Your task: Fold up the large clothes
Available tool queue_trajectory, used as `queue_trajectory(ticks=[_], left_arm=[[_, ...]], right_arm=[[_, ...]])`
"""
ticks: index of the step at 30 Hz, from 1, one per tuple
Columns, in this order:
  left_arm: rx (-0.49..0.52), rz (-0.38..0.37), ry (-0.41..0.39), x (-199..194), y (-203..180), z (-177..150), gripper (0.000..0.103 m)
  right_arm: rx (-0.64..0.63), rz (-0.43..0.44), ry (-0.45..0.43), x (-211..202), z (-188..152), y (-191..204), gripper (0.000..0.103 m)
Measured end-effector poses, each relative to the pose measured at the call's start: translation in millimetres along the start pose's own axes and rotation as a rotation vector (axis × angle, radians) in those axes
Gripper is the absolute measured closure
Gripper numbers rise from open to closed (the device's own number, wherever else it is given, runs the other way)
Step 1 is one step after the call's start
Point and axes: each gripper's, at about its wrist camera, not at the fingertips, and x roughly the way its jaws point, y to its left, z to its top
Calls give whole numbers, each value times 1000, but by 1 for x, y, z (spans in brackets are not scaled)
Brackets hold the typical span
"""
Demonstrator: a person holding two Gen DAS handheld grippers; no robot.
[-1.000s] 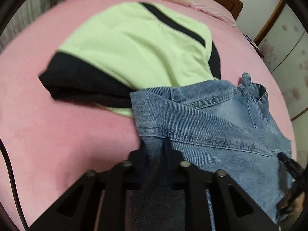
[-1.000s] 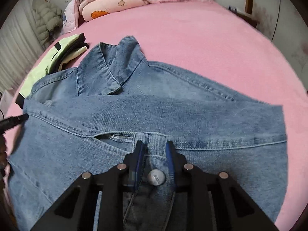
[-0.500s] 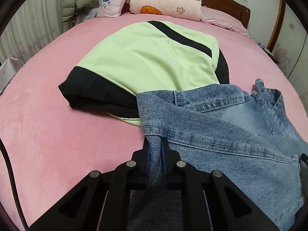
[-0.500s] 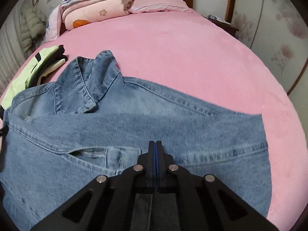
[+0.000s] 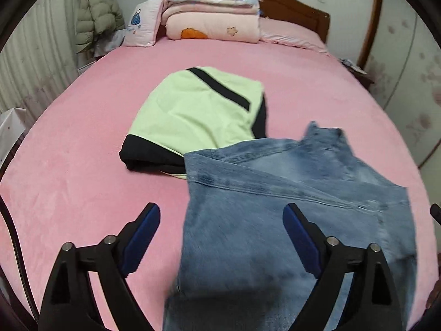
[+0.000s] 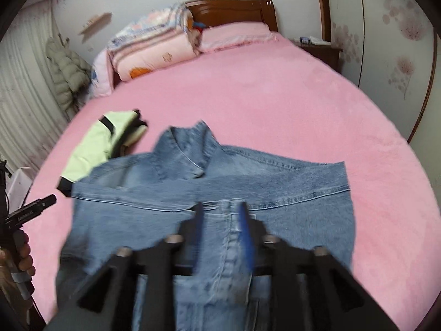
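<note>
Pink bed (image 5: 82,143), folded quilts (image 5: 212,19), puffer coat (image 5: 95,13), wooden headboard (image 6: 234,9), nightstand (image 6: 325,48).

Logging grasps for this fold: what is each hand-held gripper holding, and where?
Nothing. The left hand-held gripper and right hand-held gripper are both open above the denim jacket.

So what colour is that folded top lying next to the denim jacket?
Pale green top with black trim and a black diagonal stripe, clearest in the left wrist view.

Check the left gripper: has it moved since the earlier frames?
Yes. The left gripper has let go of the denim jacket and pulled back from the folded green-and-black garment, which now sits farther up the pink bed; jaws wide open.
</note>
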Motion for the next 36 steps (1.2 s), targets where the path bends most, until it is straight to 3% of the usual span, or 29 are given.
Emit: queue_trajectory(ticks=[14, 21, 31, 36], left_arm=[[39, -75, -30, -122, -25, -51, 12], [94, -42, -67, -168, -28, -97, 12], [104, -21, -29, -169, 8, -188, 12], [75, -23, 69, -142, 40, -226, 12]], right_arm=[[-69, 20, -85, -127, -27, 33, 59], [-95, 11, -62, -166, -67, 36, 59], [-147, -41, -61, -191, -143, 20, 59], [-100, -49, -18, -190, -174, -8, 54]])
